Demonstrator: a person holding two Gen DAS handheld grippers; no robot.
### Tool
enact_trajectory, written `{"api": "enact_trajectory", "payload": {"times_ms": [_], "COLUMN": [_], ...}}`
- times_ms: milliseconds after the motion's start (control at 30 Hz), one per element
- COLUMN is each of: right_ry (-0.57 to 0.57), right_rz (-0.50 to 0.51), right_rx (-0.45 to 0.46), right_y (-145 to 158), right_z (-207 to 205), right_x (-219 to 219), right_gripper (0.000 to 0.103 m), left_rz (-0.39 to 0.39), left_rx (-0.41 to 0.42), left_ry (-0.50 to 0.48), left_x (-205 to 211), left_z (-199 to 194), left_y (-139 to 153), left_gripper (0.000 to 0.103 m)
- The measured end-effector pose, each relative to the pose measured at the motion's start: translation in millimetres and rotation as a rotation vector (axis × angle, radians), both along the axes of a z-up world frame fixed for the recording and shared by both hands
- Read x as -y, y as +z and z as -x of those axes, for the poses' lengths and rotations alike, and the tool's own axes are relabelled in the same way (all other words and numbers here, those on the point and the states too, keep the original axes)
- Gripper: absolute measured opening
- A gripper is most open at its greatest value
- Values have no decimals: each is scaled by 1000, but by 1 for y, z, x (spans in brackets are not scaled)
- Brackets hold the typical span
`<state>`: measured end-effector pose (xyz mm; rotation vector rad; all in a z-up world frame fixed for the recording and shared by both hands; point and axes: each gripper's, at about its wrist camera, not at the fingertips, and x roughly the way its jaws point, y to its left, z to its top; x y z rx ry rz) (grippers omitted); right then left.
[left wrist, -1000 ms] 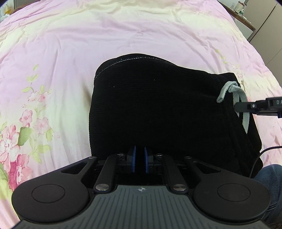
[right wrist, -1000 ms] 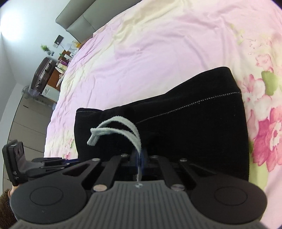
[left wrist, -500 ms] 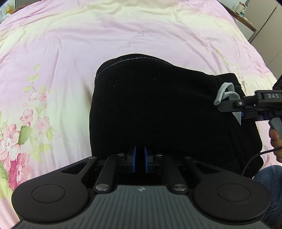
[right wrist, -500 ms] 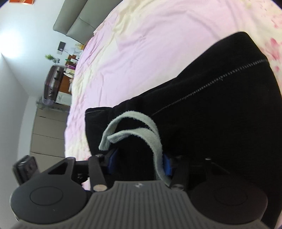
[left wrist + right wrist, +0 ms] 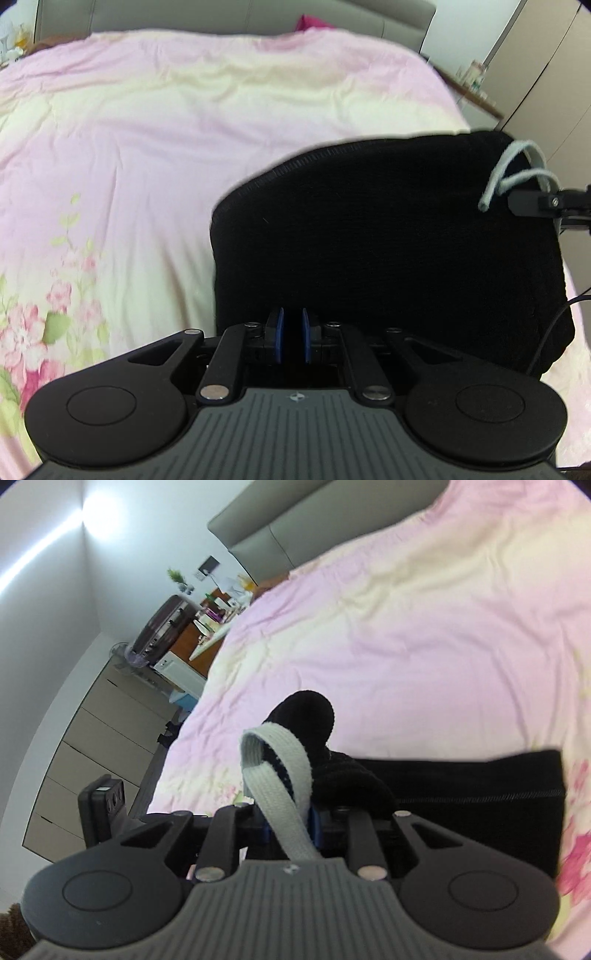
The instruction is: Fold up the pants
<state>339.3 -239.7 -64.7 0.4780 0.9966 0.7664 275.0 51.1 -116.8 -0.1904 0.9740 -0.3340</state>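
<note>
The black pants (image 5: 388, 236) are folded into a thick bundle and held up off the pink bed. My left gripper (image 5: 291, 334) is shut on their near edge, blue pads pinching the black cloth. My right gripper (image 5: 291, 823) is shut on the waistband end of the pants (image 5: 443, 797), and it shows at the right of the left wrist view (image 5: 535, 203). The grey drawstring (image 5: 280, 775) loops over its fingers and also shows in the left wrist view (image 5: 517, 170).
The pink floral bedspread (image 5: 184, 129) spreads out under and beyond the pants. A grey headboard (image 5: 221, 14) stands at the far end. Wardrobe doors (image 5: 546, 55) are at the right, and a cluttered desk (image 5: 207, 627) is beside the bed.
Both grippers have lifted the folded pants up off the bed. The right gripper, open half a second ago, has shut on the waistband with the drawstring over it.
</note>
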Motion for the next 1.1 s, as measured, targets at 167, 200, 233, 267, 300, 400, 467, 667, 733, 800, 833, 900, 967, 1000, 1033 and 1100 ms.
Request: {"api": "enact_trajectory", "payload": {"times_ms": [167,200,233,267,300,400,467,667,733,800,833,900,967,1000,1033,1100], "right_ry": [-97,-120,-138,-166,-191,-249,-288,-239,-234,-216,-198,-153,-141,-150,-164,-191], "right_rz": [80,92,95,99,112,192,176,317,381,344,327,376,471,506,541,548], "right_rx": [-57,-81,-112,-155,-187,-213,-249,-160,-71,-12,2,23,-3,-30,-34,-59], "right_y": [3,-7,-21,-40,-58,-103,-122,-81,-52,-31,-26,-31,-57,-72,-85,-101], "right_z": [-11,-15,-19,-22,-25,-31,-34,-27,-20,-20,-22,-31,-40,-43,-45,-47], "right_x": [52,62,70,80,87,99,111,110,109,102,96,70,55,54,54,61], "right_gripper": [16,16,16,16,16,17,19,30,31,30,28,16,14,1,0,0], "left_rz": [-21,-29,-39,-53,-68,-100,-127,-169,-173,-191,-205,-228,-263,-266,-260,-304], "left_rx": [36,33,27,23,20,23,30,30,29,23,12,0,-20,-47,-82,-98], "left_ry": [-12,-13,-14,-18,-21,-35,-49,-101,-149,-182,-187,-184,-168,-159,-149,-142], "left_x": [13,18,22,27,32,40,43,45,51,59,63,68,72,73,74,81], "left_z": [-15,-20,-24,-29,-33,-42,-47,-69,-78,-86,-91,-99,-110,-116,-122,-130], "left_y": [13,10,5,1,-3,-10,-12,-10,-14,-21,-28,-40,-53,-61,-71,-86], "left_gripper": [11,11,10,11,11,11,11,11,11,10,10,10,9,8,7,6]}}
